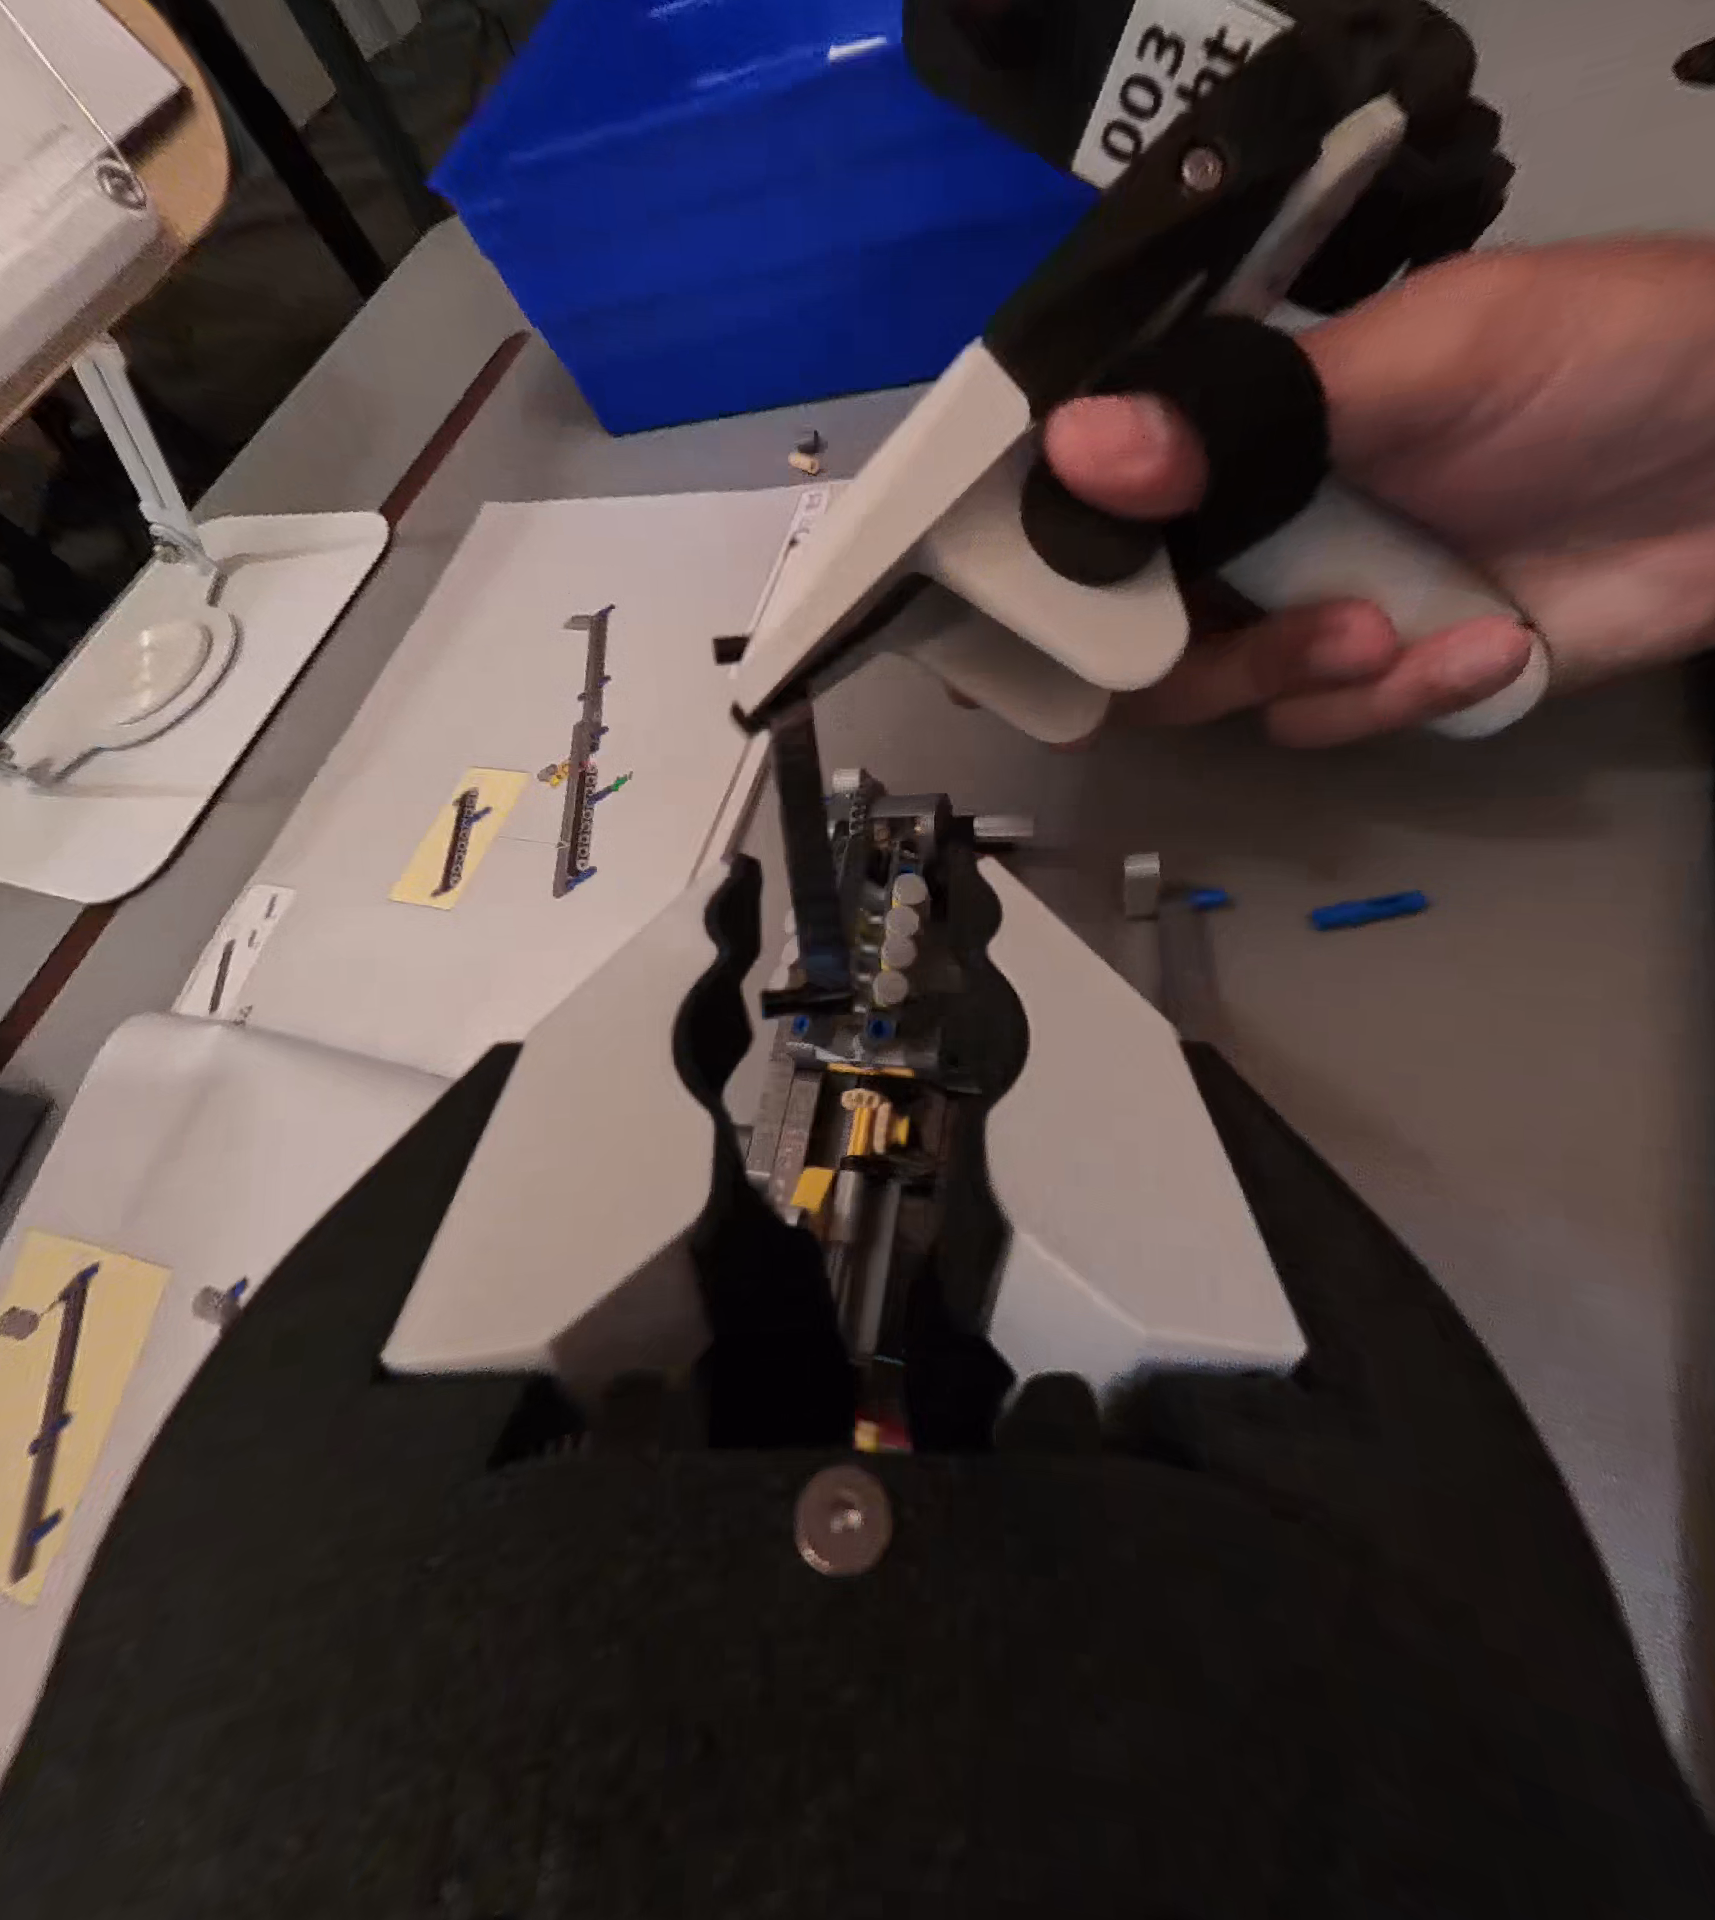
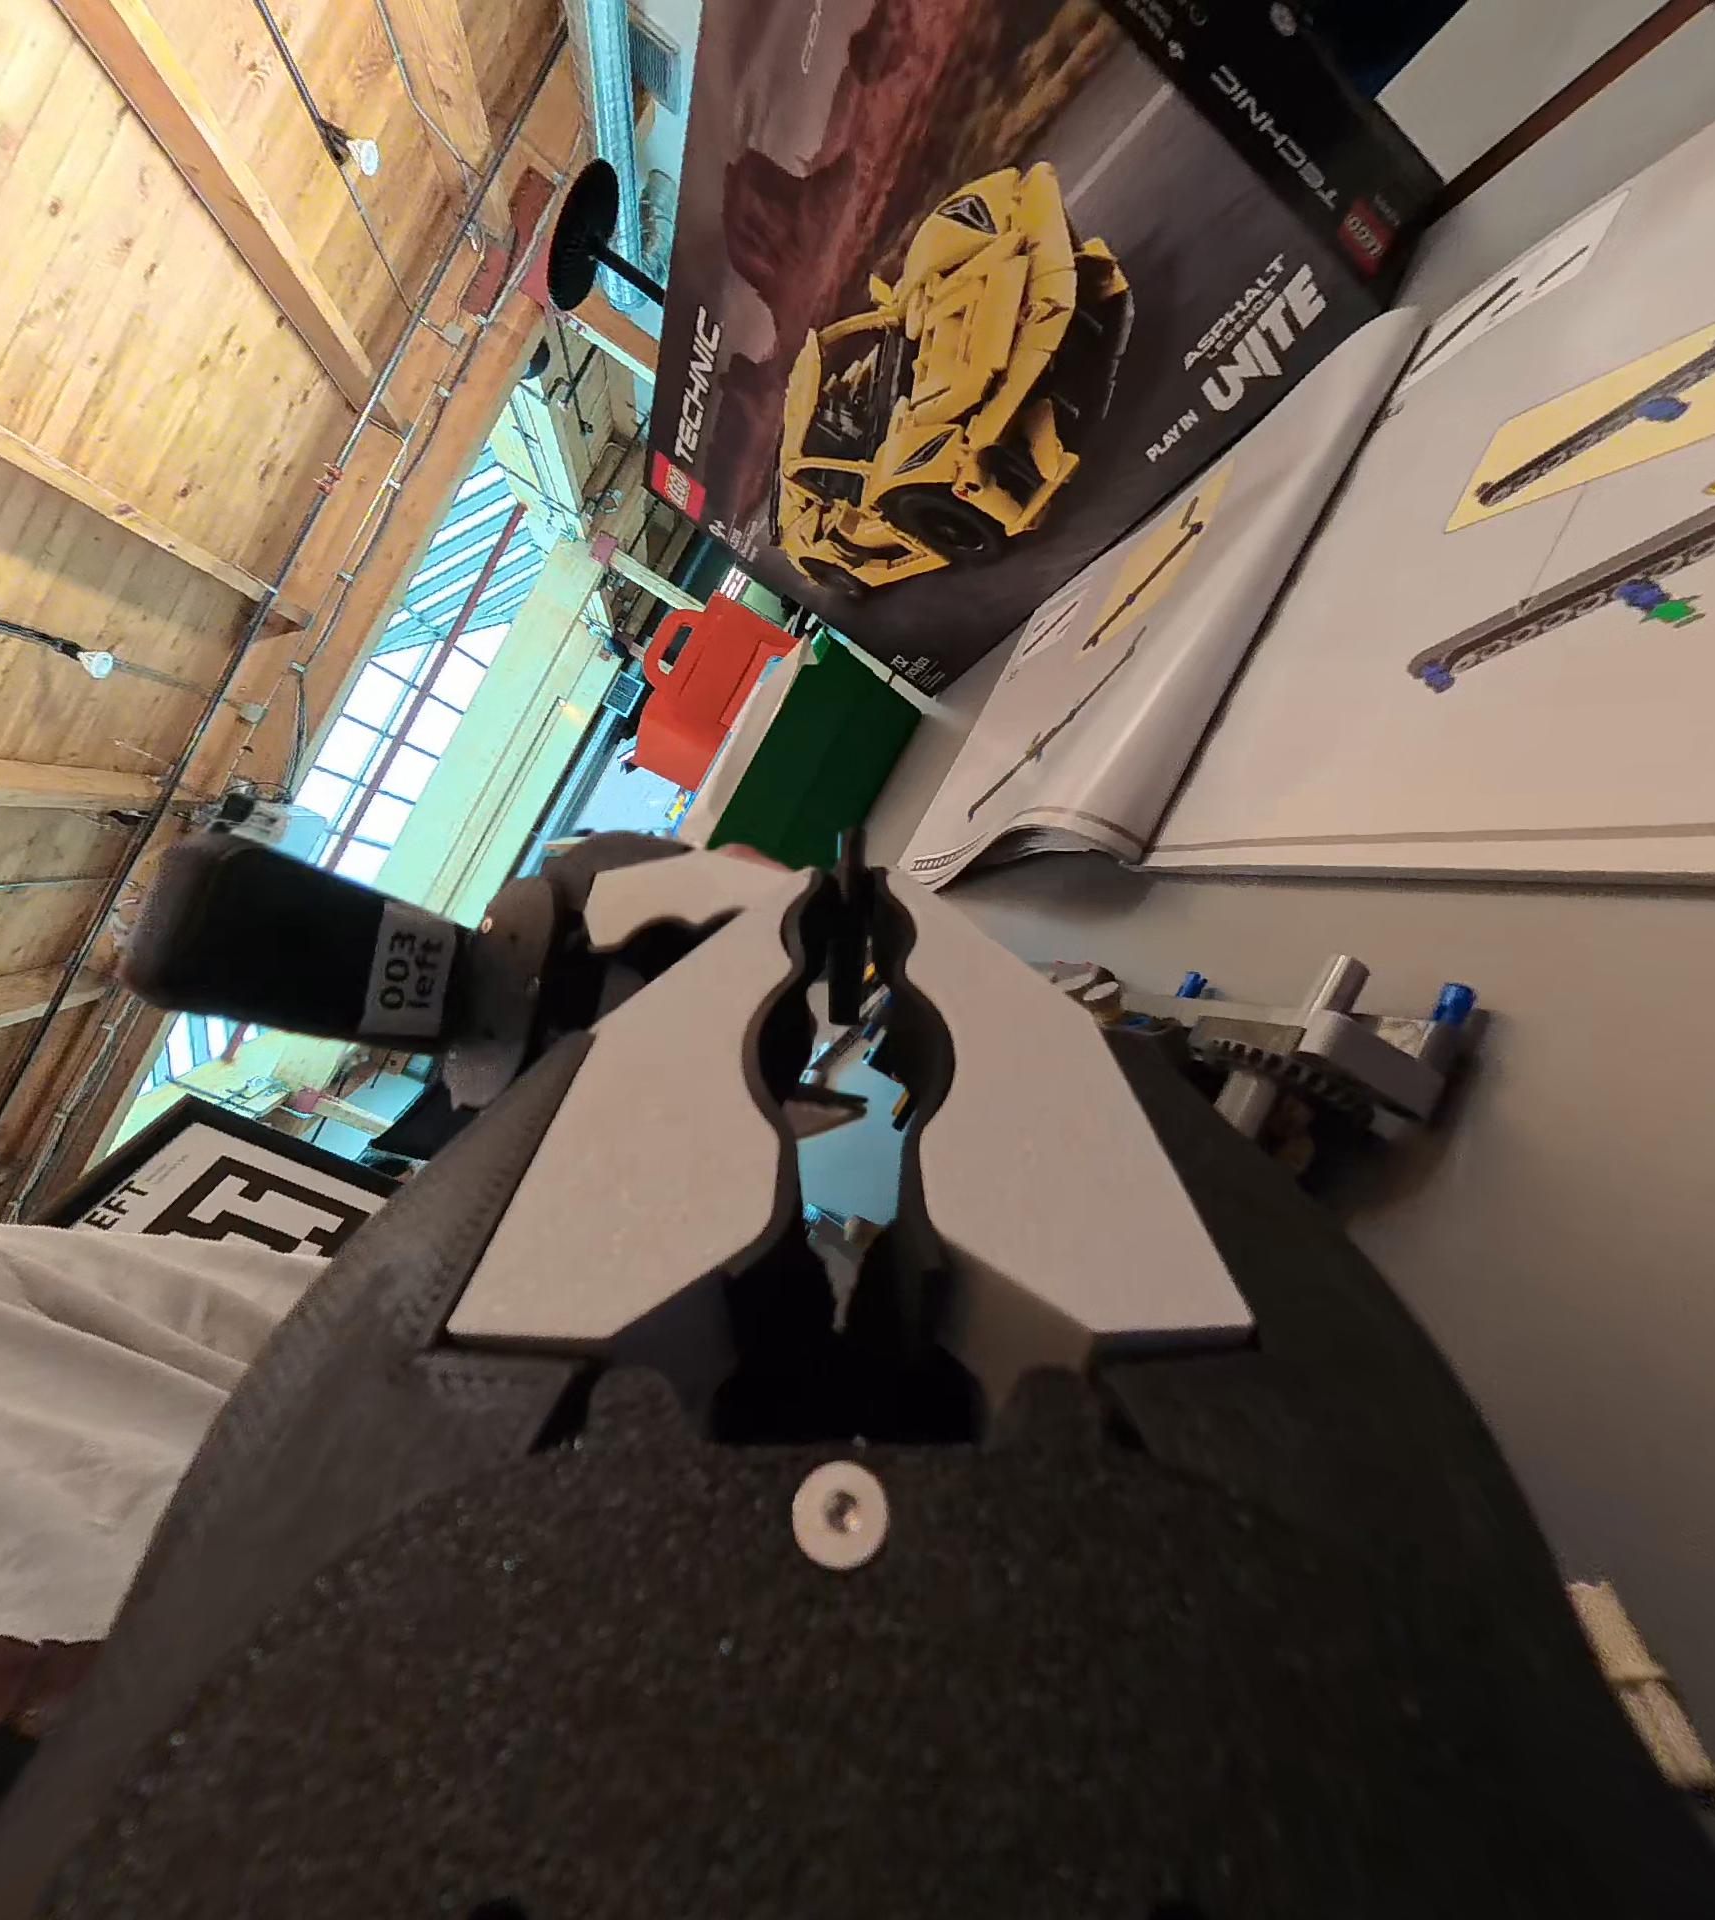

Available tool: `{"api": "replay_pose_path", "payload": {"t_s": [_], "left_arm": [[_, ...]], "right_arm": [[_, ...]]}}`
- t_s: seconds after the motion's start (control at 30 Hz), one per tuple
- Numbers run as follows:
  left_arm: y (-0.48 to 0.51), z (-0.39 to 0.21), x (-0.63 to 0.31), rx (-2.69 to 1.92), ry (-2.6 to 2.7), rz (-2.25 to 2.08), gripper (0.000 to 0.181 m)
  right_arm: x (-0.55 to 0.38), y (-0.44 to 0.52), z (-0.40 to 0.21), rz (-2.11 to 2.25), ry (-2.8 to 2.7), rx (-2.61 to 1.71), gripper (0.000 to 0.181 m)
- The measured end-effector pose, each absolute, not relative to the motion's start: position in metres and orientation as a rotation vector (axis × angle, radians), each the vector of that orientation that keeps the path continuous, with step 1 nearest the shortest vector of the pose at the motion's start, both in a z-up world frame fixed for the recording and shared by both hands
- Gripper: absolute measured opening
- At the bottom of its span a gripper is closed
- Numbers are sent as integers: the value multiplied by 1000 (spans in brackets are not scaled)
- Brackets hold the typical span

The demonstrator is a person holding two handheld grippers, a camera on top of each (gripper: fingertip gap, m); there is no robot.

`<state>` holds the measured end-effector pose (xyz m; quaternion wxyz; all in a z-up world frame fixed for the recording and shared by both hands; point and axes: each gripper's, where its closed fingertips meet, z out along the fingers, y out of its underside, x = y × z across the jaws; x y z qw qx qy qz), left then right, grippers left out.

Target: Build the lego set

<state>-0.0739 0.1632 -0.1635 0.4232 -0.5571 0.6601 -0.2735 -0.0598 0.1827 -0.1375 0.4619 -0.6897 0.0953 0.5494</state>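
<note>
My left gripper (image 1: 858,888) is shut on a grey and yellow lego assembly (image 1: 889,935) with a row of light grey cylinders, held just above the table. My right gripper (image 1: 744,707), held in a hand, comes in from the upper right and is shut on a long black beam (image 1: 801,852). The beam hangs down with its lower end against the left side of the assembly. In the right wrist view the right gripper (image 2: 848,883) pinches the black beam (image 2: 845,956) at its tips, and the left gripper's body (image 2: 292,977) is on the left.
An open instruction booklet (image 1: 541,748) lies left of the assembly, with a blue bin (image 1: 759,229) behind it. A grey piece (image 1: 1144,883) and a blue pin (image 1: 1367,909) lie to the right. A white stand base (image 1: 157,707) is far left. The set's box (image 2: 988,364) stands nearby. My left and right fingertips are right by each other.
</note>
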Motion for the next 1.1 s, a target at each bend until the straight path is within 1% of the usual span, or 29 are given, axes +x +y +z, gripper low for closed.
{"api": "replay_pose_path", "payload": {"t_s": [0.03, 0.1, 0.2, 0.23, 0.5, 0.67, 0.8, 0.87, 0.9, 0.97, 1.03, 1.1], "left_arm": [[164, -165, -71, -1405, 1631, -658, 26], [162, -165, -68, -1399, 1611, -649, 23], [167, -167, -68, -1432, 1586, -627, 9], [169, -166, -68, -1428, 1580, -624, 8], [170, -166, -70, -1455, 1567, -686, 7], [165, -159, -70, -1544, 1512, -900, 7], [163, -151, -71, -1591, 1457, -1082, 7], [162, -148, -72, -1613, 1437, -1166, 7], [164, -147, -73, -1628, 1428, -1188, 7], [169, -148, -75, -1647, 1412, -1196, 7], [176, -147, -77, -1640, 1397, -1159, 7], [180, -146, -78, -1622, 1402, -1126, 7]], "right_arm": [[-61, 183, -138, 1342, 232, -1704, 5], [-63, 183, -140, 1321, 212, -1723, 6], [-65, 183, -143, 1294, 200, -1748, 5], [-66, 183, -143, 1296, 198, -1747, 5], [-67, 183, -143, 1266, 178, -1758, 5], [-68, 183, -134, 1259, 133, -1710, 7], [-61, 182, -120, 1091, 25, -1635, 16], [-54, 180, -112, 969, -42, -1592, 24], [-50, 177, -109, 898, -72, -1592, 22], [-44, 168, -116, 753, -152, -1687, 21], [-40, 149, -142, 607, -264, -1904, 22], [-43, 118, -165, 580, -341, -2076, 23]]}}
